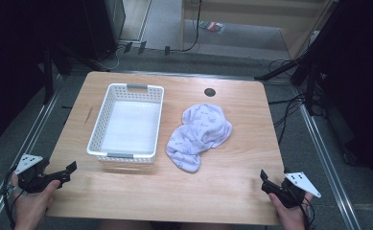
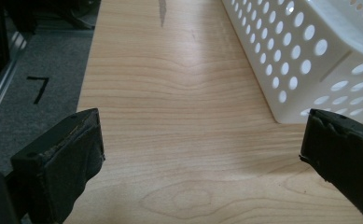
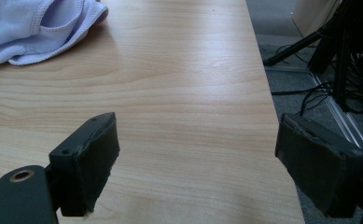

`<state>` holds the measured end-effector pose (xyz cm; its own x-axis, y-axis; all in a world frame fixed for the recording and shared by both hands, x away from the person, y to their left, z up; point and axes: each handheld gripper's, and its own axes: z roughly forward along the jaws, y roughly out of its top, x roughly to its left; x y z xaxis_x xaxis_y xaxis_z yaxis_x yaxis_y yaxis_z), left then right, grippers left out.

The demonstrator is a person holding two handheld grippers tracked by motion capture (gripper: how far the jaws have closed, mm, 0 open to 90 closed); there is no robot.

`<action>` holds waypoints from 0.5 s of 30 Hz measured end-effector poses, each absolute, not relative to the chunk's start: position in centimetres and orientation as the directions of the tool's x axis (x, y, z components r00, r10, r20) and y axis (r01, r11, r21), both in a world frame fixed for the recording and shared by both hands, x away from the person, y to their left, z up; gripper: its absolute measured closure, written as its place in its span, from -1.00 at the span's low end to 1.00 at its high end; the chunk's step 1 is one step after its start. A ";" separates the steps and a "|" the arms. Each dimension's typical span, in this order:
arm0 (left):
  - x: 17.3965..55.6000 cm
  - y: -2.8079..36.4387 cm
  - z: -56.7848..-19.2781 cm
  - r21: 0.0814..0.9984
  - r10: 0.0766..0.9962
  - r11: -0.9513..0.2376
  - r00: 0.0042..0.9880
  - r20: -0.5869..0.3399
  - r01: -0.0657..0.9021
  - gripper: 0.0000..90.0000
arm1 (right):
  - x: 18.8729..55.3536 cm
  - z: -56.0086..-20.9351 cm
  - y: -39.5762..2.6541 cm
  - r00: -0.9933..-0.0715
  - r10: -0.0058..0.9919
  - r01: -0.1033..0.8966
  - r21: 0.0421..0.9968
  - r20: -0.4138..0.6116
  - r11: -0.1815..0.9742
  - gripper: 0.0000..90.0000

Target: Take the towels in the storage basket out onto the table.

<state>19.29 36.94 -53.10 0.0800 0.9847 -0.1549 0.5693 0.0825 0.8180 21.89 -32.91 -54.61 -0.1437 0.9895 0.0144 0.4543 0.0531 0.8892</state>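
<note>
My left gripper (image 1: 65,172) and right gripper (image 1: 269,184) both wait released at the bench's (image 1: 232,172) near corners, so I judge nothing done: the crumpled cloth (image 1: 199,134) lies beside the empty basket (image 1: 108,103).

The left gripper (image 1: 65,173) and right gripper (image 1: 267,184) are black, each with a grey three-cornered plate on top. Their jaws have thick, dark, rough pads (image 3: 97,158). Black cables hang from both.
</note>
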 end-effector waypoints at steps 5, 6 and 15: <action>19.1 37.1 -53.8 0.822 0.987 0.065 0.083 -0.135 0.566 -1.00 | 21.9 -54.6 -32.9 -0.142 0.990 0.454 0.889 0.014 0.052 -0.69; 19.2 37.1 -54.0 0.822 0.988 0.066 0.077 -0.132 0.566 -1.00 | 21.9 -54.6 -32.9 -0.143 0.990 0.455 0.889 0.014 0.053 -0.69; 19.4 37.0 -55.0 0.807 0.985 0.072 0.083 -0.149 0.586 -1.00 | 21.8 -54.6 -32.9 -0.144 0.989 0.452 0.890 0.014 0.053 -0.69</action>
